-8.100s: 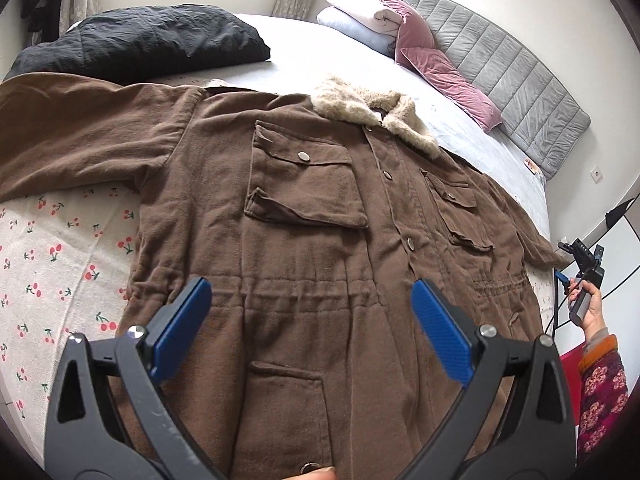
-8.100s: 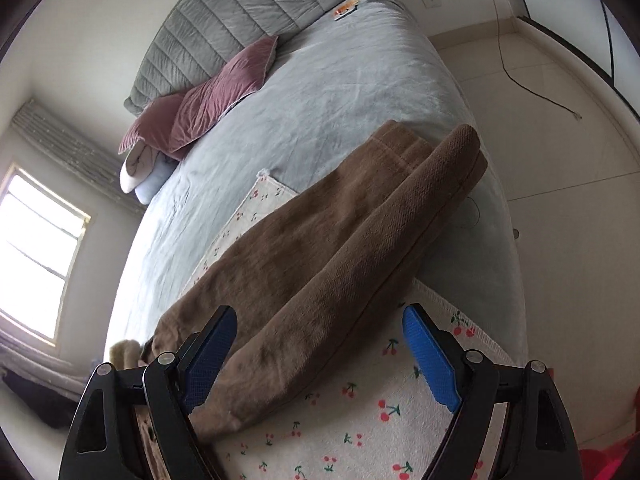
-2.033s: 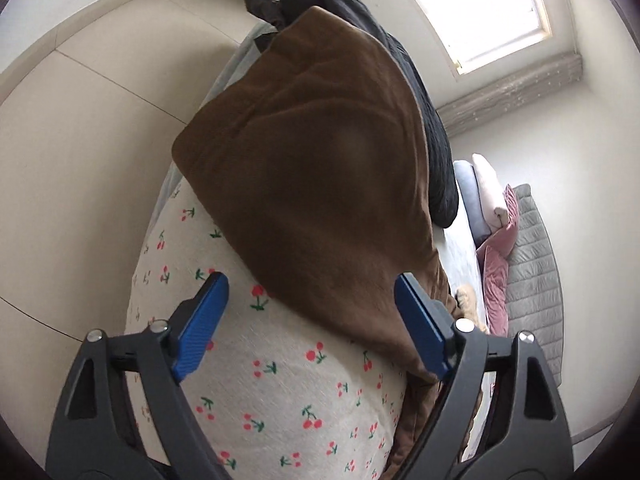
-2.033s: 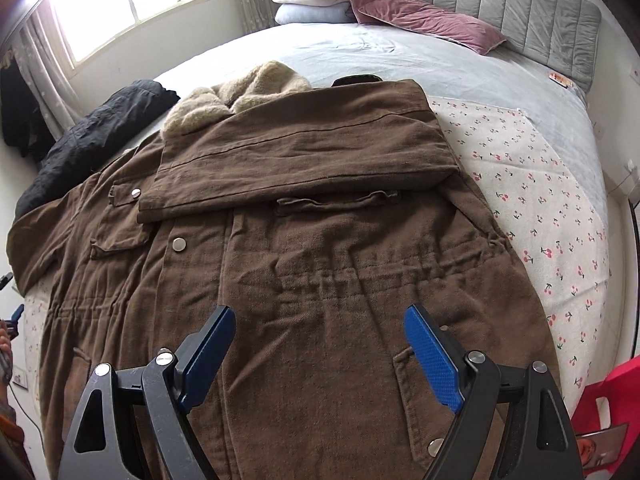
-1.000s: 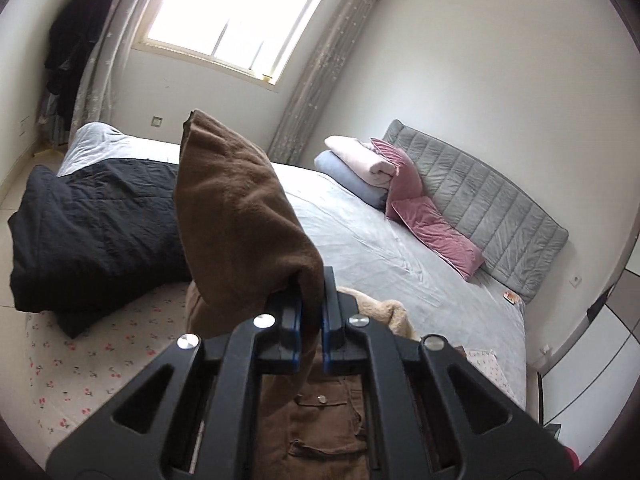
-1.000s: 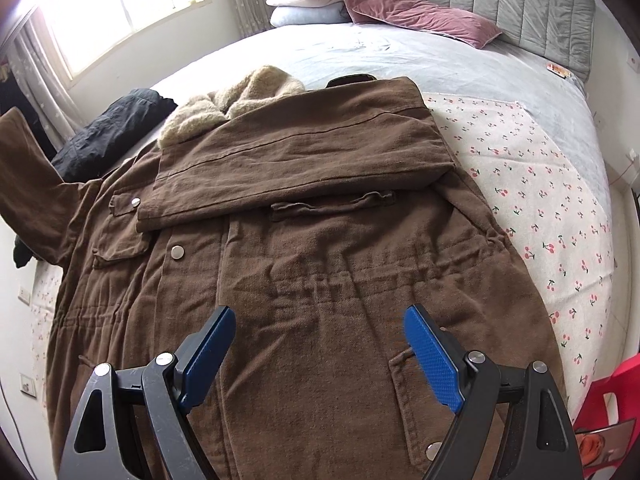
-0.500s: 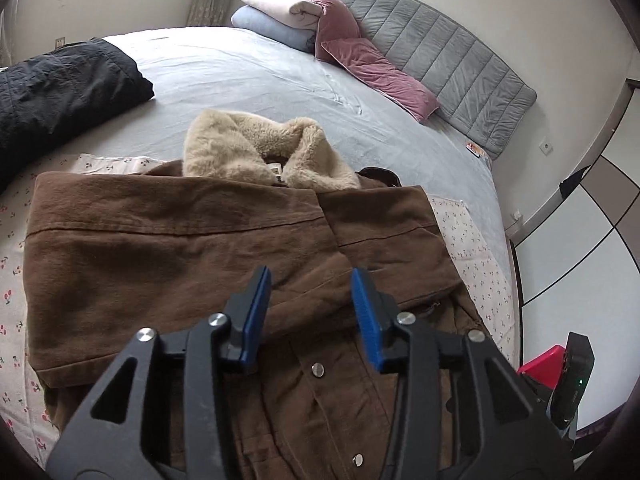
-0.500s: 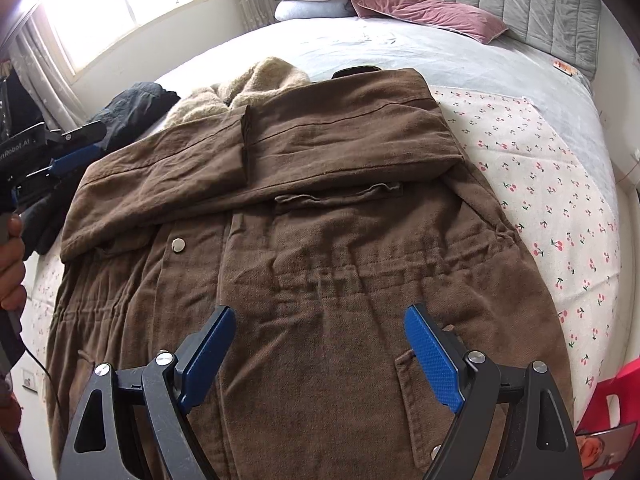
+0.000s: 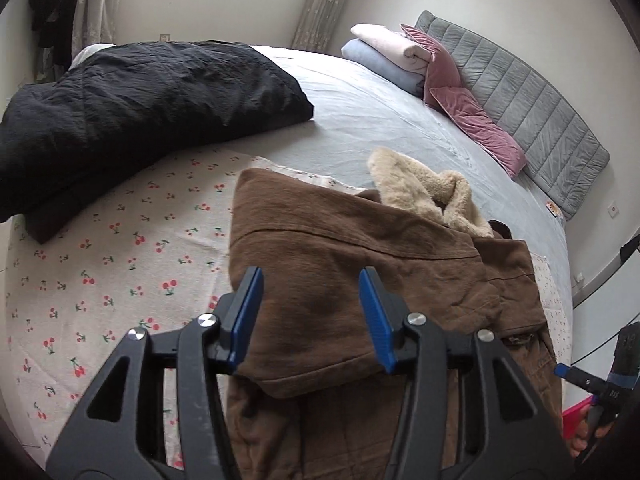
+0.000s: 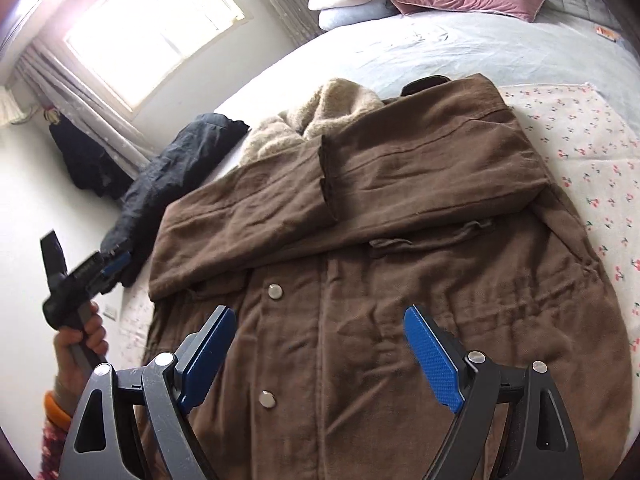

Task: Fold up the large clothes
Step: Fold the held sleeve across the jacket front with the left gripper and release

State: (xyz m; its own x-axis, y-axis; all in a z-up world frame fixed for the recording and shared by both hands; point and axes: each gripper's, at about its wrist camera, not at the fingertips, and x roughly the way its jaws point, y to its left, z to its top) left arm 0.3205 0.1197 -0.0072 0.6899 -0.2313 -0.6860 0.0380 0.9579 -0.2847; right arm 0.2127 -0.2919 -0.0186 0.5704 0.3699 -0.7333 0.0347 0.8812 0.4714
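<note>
A large brown coat (image 10: pixel 400 280) with a cream fleece collar (image 10: pixel 320 116) lies face up on the bed, and it also shows in the left wrist view (image 9: pixel 360 272). Both sleeves are folded across its chest, the left sleeve (image 10: pixel 248 220) overlapping the right sleeve (image 10: pixel 432 172). My left gripper (image 9: pixel 308 316) is open and empty, above the folded left sleeve (image 9: pixel 328 264). It shows at the left of the right wrist view (image 10: pixel 80 272). My right gripper (image 10: pixel 320 360) is open and empty, above the coat's waist.
A cherry-print sheet (image 9: pixel 120 264) lies under the coat on a grey bed (image 9: pixel 380 120). A black quilted garment (image 9: pixel 120 100) lies at the far left. Pillows (image 9: pixel 400 56) and a grey headboard (image 9: pixel 540 108) are at the far end. A window (image 10: pixel 152 28) is behind.
My left gripper carried the left sleeve across the chest, let it go and opened wider, pulling back to the left. My right gripper stayed open above the waist.
</note>
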